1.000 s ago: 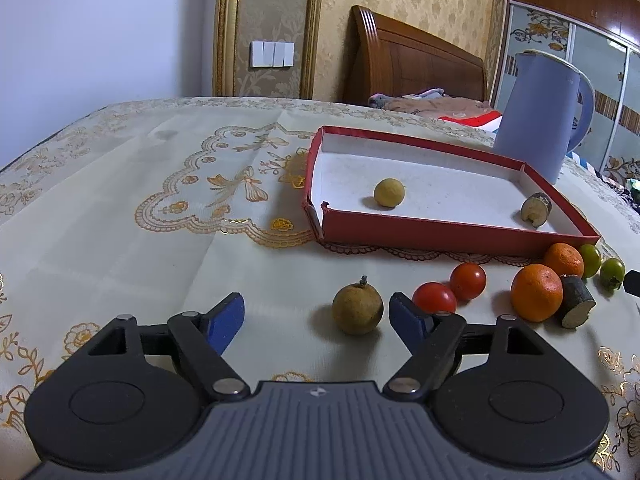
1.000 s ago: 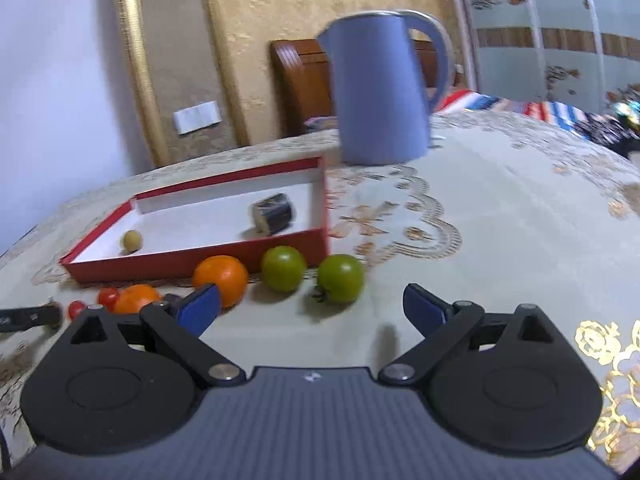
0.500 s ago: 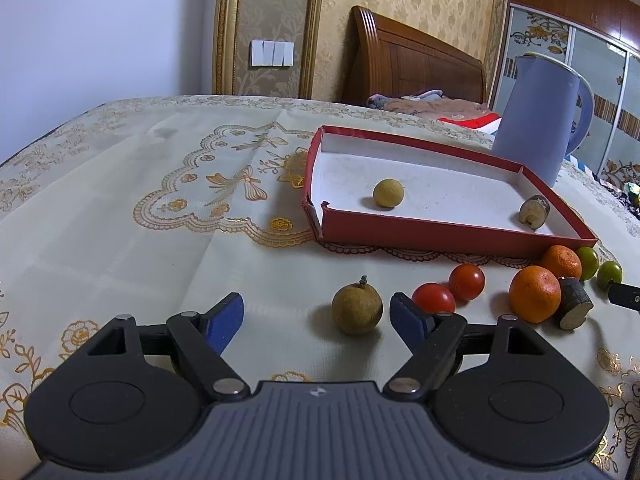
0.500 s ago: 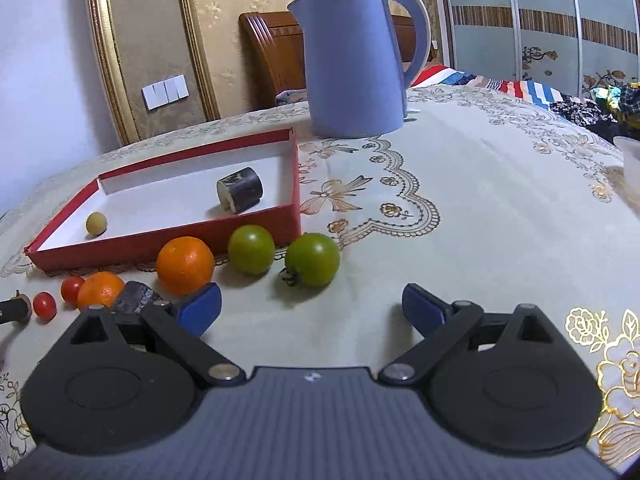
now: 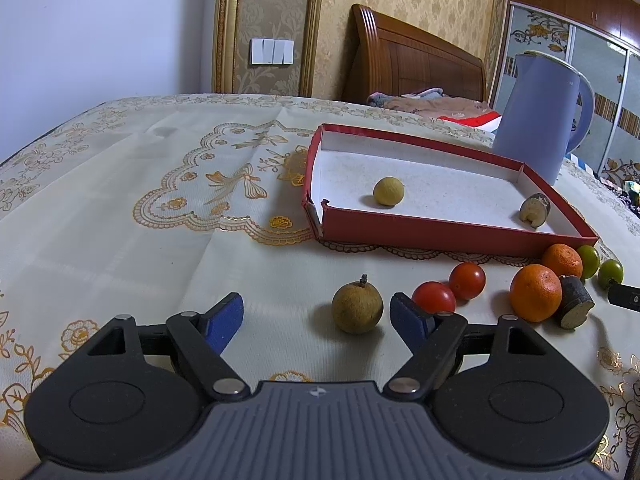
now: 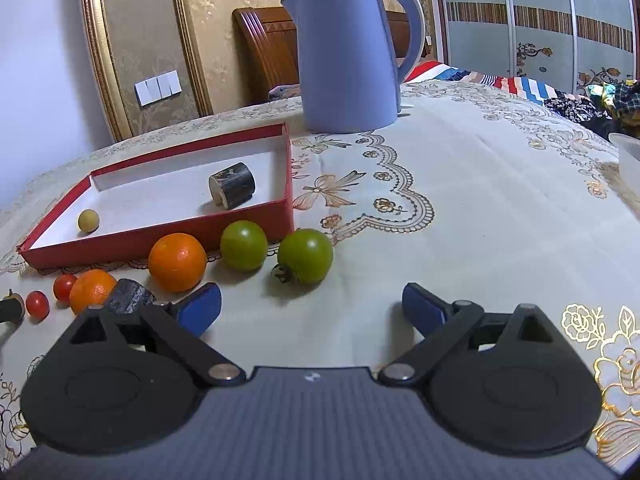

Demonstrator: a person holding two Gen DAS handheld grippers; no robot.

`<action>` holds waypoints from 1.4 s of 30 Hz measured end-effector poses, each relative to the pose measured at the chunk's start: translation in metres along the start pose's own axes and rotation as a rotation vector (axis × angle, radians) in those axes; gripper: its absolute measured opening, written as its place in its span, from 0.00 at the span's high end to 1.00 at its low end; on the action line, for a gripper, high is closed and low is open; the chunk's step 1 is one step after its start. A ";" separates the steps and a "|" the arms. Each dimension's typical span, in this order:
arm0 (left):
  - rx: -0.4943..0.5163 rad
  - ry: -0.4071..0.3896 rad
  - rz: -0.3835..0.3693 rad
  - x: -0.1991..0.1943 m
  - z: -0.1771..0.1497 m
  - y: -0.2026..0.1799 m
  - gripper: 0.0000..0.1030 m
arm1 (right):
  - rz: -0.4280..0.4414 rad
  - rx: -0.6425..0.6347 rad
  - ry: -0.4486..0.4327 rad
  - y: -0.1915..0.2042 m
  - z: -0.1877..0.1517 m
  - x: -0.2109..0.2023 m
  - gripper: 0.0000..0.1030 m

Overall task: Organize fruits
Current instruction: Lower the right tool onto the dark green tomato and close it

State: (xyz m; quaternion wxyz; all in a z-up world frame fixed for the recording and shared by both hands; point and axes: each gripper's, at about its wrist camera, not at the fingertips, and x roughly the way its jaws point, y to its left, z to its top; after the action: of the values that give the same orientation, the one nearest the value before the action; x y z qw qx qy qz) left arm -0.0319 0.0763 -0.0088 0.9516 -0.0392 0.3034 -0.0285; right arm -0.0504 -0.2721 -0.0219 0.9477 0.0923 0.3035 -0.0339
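Fruits lie loose on the tablecloth [image 5: 120, 216] in front of a red tray [image 5: 440, 232]; two pieces are already inside it.

Left wrist view: left gripper [image 5: 318, 314] has its jaws spread wide and grips nothing. A brown longan [image 5: 357, 309] sits on the cloth between the blue pads, close to the right pad [image 5: 410, 318], not pinched. Just past that pad are two red tomatoes [image 5: 434, 298], touching or nearly so. Further right: two oranges [image 5: 535, 293], a dark cane stub [image 5: 575, 307] against the nearer orange, then two green tomatoes [image 5: 611, 273] by the tray's corner. In the tray: a yellow ball-shaped fruit [image 5: 388, 191] near the middle, a second stub [image 5: 535, 210] at the right end. Blue kettle [image 5: 538, 112] stands behind the tray.

Right wrist view: right gripper [image 6: 312, 308] is likewise wide open and empty. Green tomatoes [image 6: 305, 255] lie just ahead of the gap, nearer the left pad [image 6: 200, 312]. Oranges [image 6: 177, 262] and stub [image 6: 129, 300] are to the left, the stub partly hidden by the gripper body. Tray [image 6: 160, 236] holds the same two pieces. Kettle [image 6: 348, 52] is upright beyond it.
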 end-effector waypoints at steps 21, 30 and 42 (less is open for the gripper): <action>0.005 0.008 0.000 0.002 0.000 -0.002 0.20 | -0.042 -0.095 -0.002 -0.010 0.013 0.008 0.08; -0.003 0.006 -0.006 0.001 0.000 -0.001 0.20 | -0.013 -0.136 0.046 -0.003 0.023 0.028 0.14; -0.002 0.007 -0.007 0.001 0.000 -0.002 0.19 | -0.001 -0.178 0.036 0.003 0.023 0.033 0.51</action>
State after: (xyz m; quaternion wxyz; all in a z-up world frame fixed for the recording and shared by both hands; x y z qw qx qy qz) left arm -0.0310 0.0747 -0.0097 0.9504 -0.0408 0.3068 -0.0316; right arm -0.0101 -0.2742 -0.0219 0.9465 0.0079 0.3225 -0.0055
